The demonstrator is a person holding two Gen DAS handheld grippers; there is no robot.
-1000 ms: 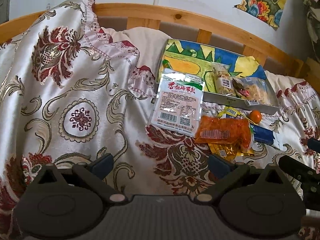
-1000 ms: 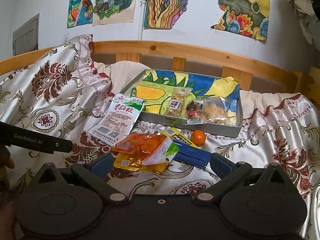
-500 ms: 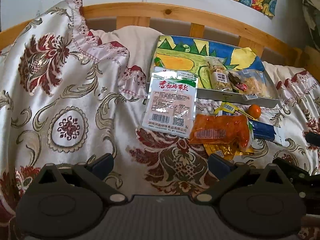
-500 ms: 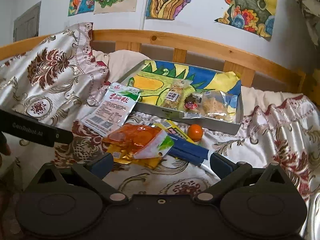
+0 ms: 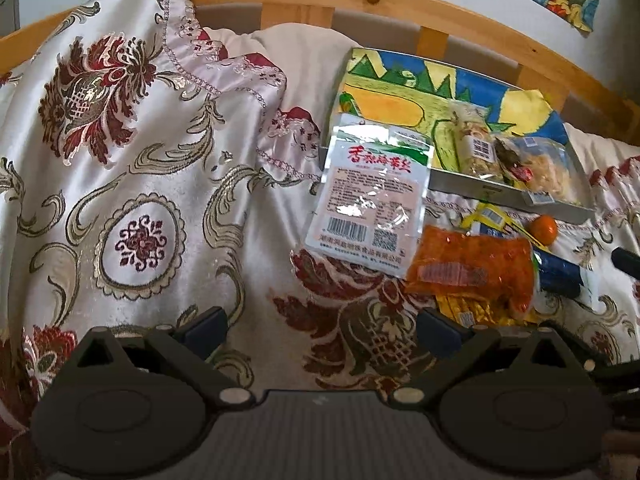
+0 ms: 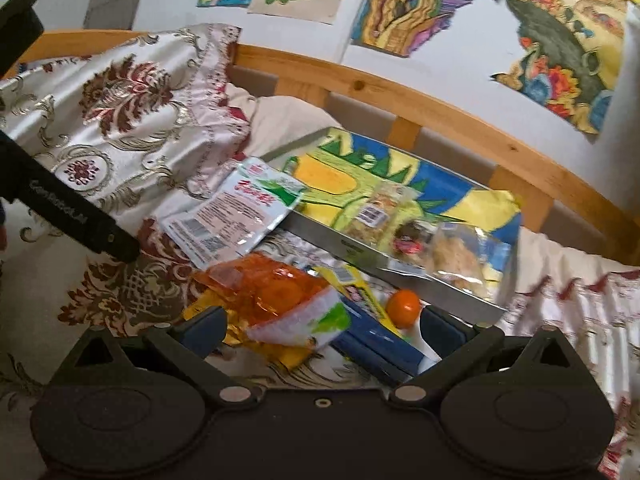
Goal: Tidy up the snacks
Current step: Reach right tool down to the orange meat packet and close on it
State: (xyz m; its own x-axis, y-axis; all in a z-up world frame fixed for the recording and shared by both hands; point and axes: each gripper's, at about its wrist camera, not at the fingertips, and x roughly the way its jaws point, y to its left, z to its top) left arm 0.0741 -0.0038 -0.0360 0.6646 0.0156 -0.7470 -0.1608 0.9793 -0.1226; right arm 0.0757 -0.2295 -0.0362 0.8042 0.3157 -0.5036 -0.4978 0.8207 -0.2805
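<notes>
Snacks lie between the right gripper's spread fingers.

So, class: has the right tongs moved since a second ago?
Yes. The right tongs has come forward and lower toward the orange packet, which now sits between its fingers, nearer the metal tray; the view has tilted.

We see a tray on the bed, before the headboard. Three snack bags lie in its right part. A flat packet leans on the tray's left front corner. Before the tray lies a pile of snack packs, with a small round fruit just right of it, near the tray's front wall.
</notes>
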